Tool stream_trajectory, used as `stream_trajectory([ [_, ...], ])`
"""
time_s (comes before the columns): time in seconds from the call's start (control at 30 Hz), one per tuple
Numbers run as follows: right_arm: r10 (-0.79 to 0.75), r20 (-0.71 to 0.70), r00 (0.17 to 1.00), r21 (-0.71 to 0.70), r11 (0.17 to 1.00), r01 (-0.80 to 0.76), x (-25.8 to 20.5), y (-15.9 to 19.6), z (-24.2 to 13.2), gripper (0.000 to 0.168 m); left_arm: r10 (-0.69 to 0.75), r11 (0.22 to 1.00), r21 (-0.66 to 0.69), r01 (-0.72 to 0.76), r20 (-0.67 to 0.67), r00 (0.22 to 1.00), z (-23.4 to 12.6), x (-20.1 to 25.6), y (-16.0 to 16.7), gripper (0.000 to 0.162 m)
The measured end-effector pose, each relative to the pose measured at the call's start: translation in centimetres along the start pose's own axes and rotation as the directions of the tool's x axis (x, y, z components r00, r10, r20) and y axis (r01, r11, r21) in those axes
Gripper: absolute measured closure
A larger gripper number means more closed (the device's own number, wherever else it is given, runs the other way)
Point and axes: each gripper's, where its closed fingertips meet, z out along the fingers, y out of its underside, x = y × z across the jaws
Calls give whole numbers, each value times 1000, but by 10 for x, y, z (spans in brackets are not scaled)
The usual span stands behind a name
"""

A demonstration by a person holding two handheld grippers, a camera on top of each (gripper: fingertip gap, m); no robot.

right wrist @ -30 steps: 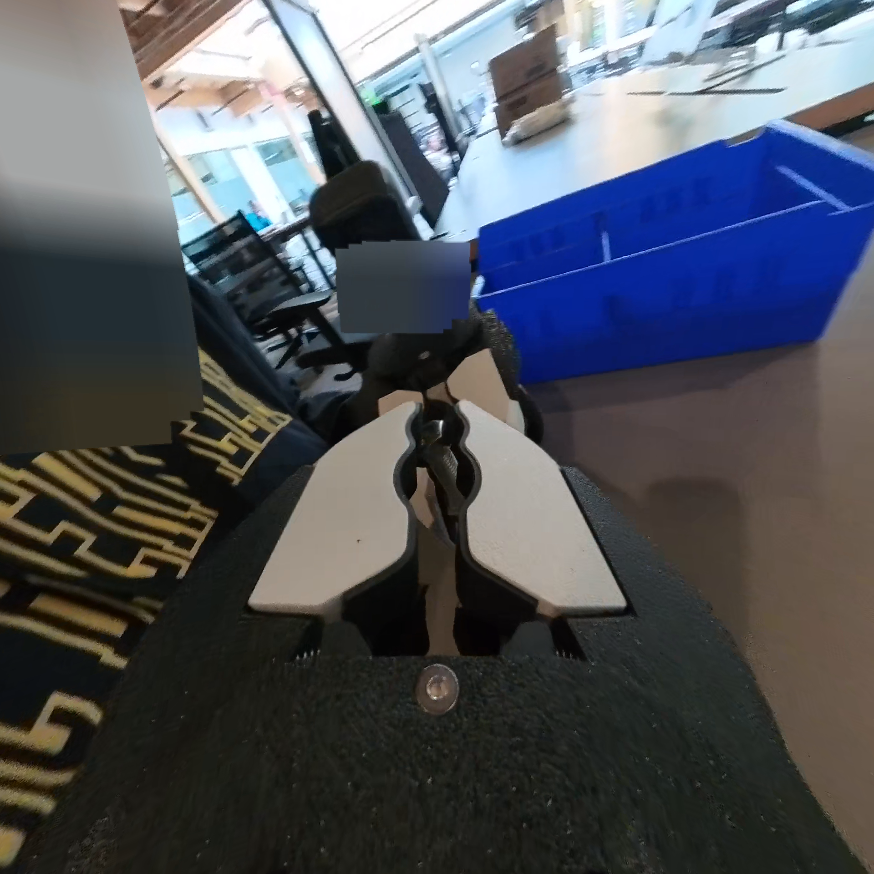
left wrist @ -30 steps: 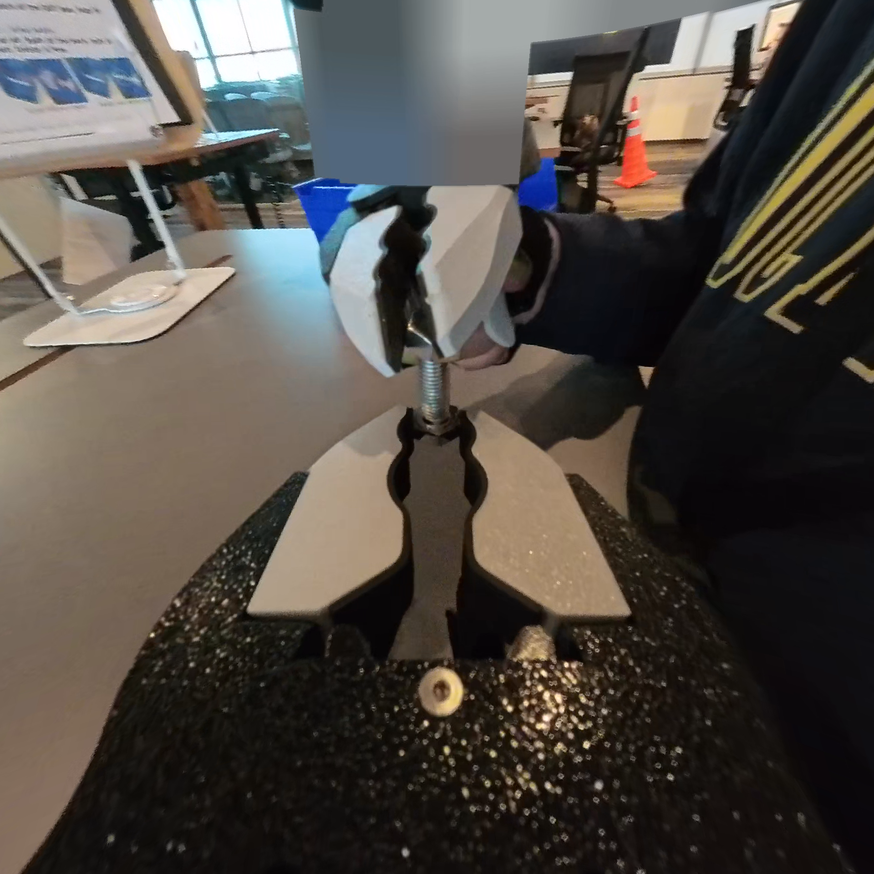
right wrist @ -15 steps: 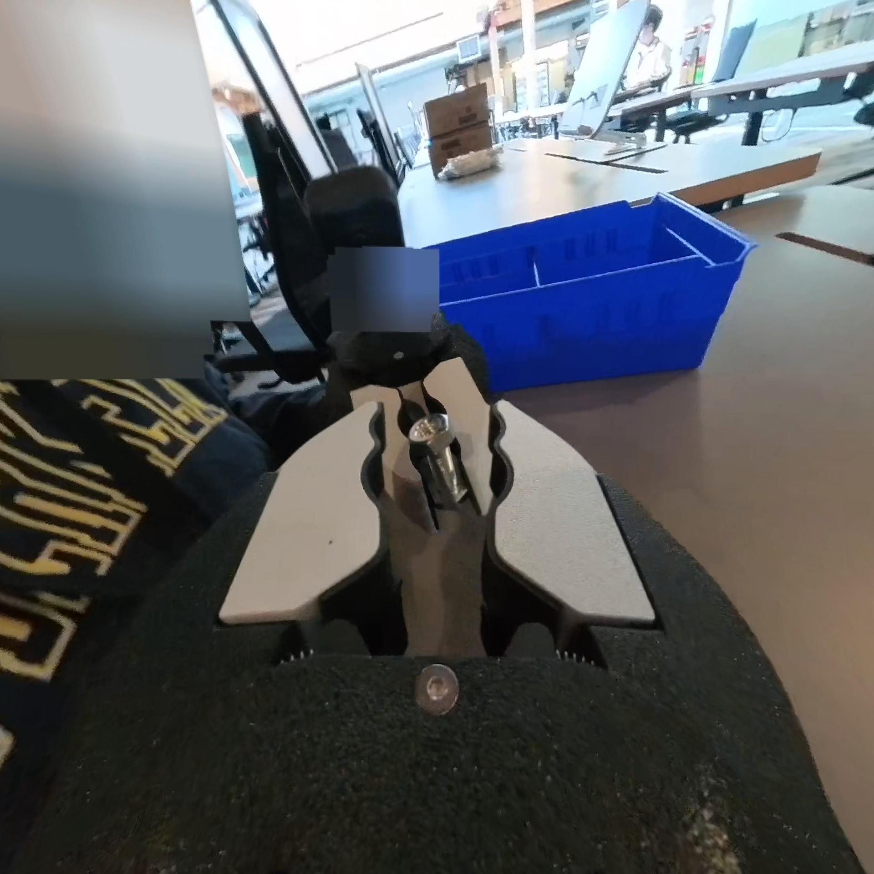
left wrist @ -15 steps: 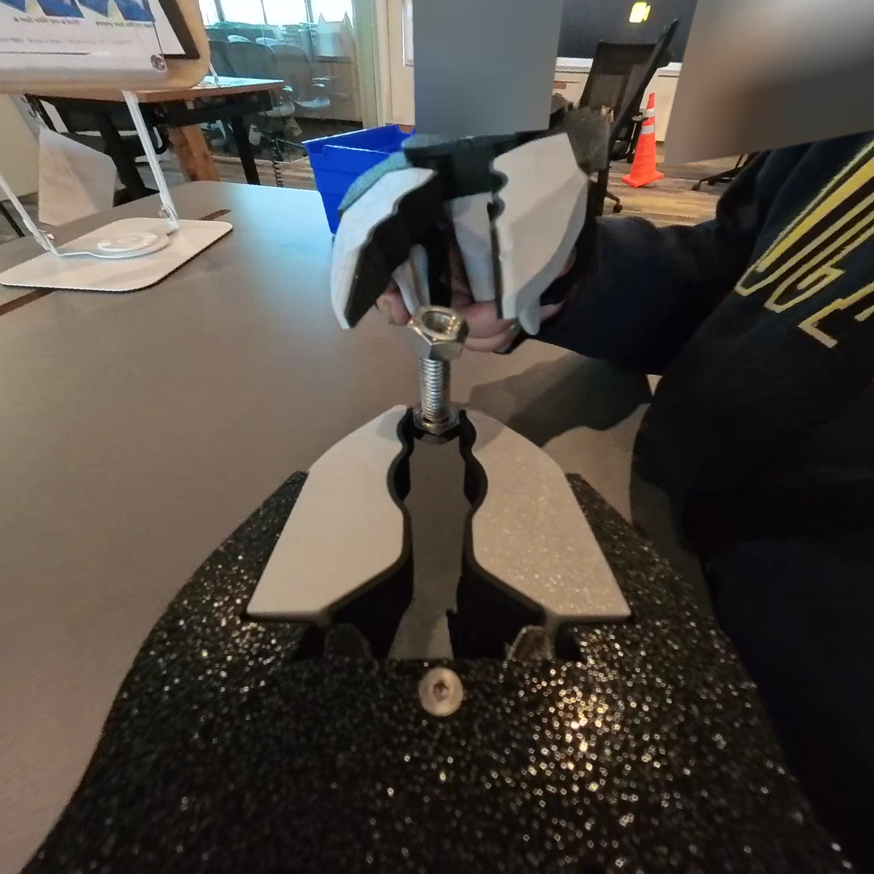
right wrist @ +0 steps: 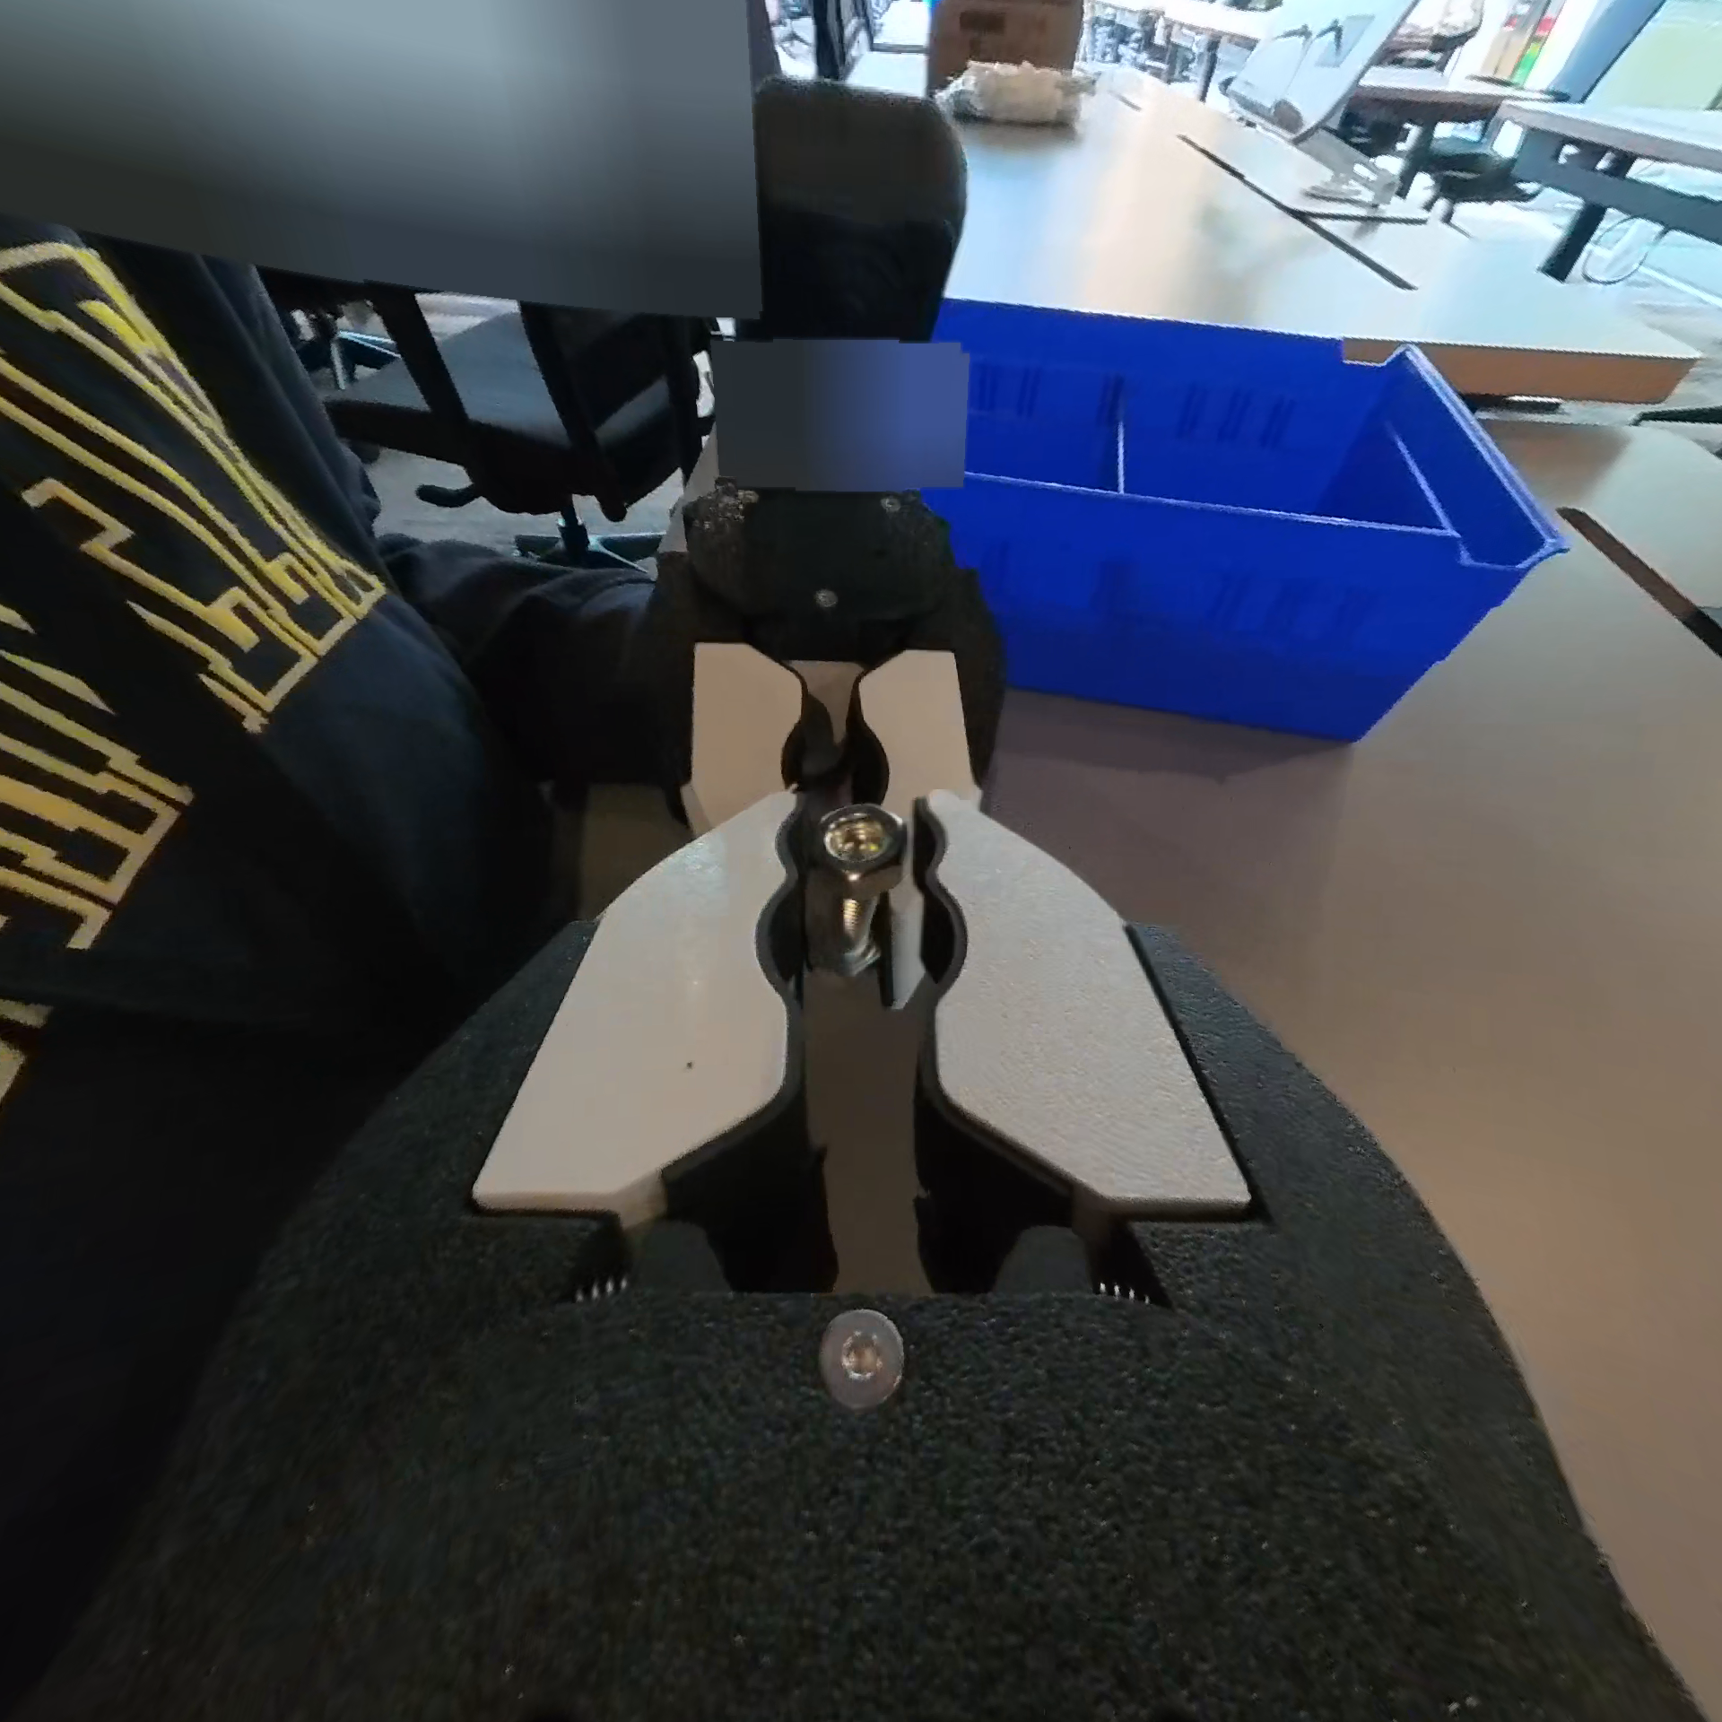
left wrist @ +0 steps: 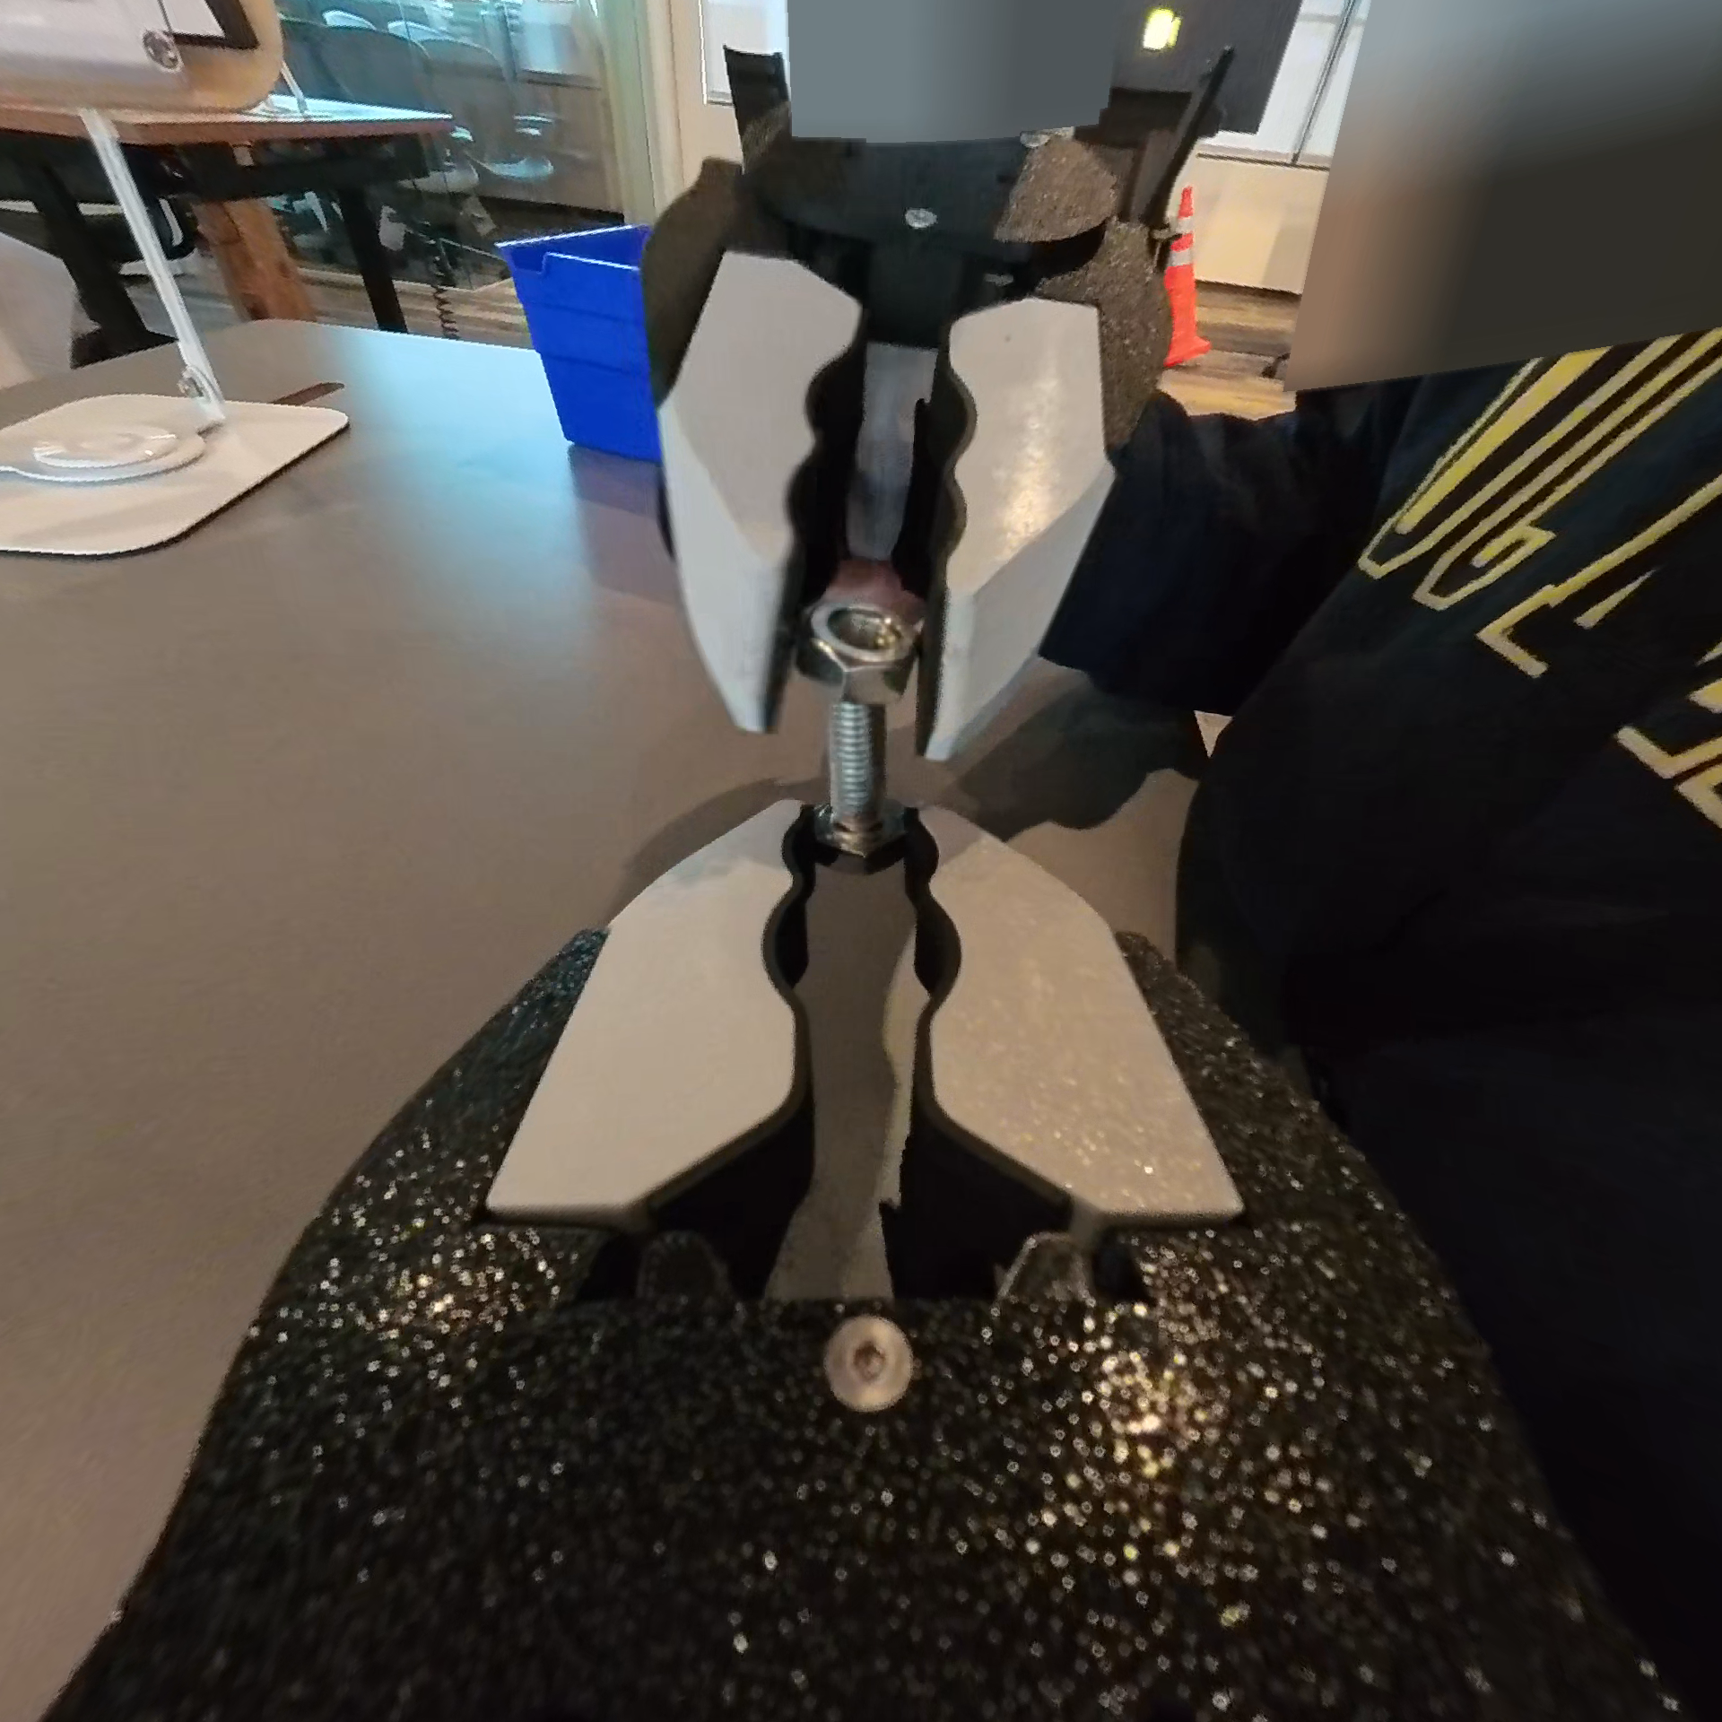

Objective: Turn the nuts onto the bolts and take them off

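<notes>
The left tool [left wrist: 857, 834] is clamped on the head of the bolt [left wrist: 857, 759], holding it clear above the grey worktop [left wrist: 326, 745] near the edge closest to the person, with the threaded shank pointing straight away from it along its fingers. The nut [left wrist: 854, 652] sits on the far tip of that shank. To the right, the right tool [right wrist: 853, 839] faces the left one head-on along the same line, its jaws spread slightly wider than the nut and standing on either side of it; I judge them not yet gripping. The coming turn depends on this: the bolt's long axis runs tool to tool, so the right tool must close squarely on the nut's flats. Half a second ago the right tool hung tilted above the nut; now it has squared up and come around it. A blue bin [right wrist: 1305, 596] stands farther back on the worktop.
</notes>
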Motion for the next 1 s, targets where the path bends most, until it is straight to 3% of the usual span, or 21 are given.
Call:
stream_trajectory([
  [0.13,4,88,996,48,999,-8,-10,-5,-2,149,9,999,33,-7,-64,998,-1,9,-5,144],
  [0.23,47,245,968,138,987,-83,-23,-15,-8,149,23,996,90,-10,-141,990,-4,21,-13,144],
  [0.37,119,308,944,174,968,-179,-23,-18,-5,149,49,995,91,-40,-105,993,-5,19,-14,144],
  [0.47,165,185,969,168,966,-197,-10,-19,-2,149,38,996,87,-37,-14,999,-5,6,-15,144],
  [0.57,231,-46,972,159,962,-221,12,-15,2,149,8,999,50,-14,129,992,-6,-14,-12,144],
  [0.73,310,-445,840,203,949,-243,42,-2,2,149,-32,999,-18,40,322,946,-5,-39,-2,144],
  [0.87,373,-457,808,282,922,-266,47,2,3,149,-40,997,-45,59,357,933,-5,-43,3,144],
  [1.0,335,-406,850,326,922,-208,46,-4,-7,130,-75,996,-27,88,320,945,-5,-41,4,144],
])
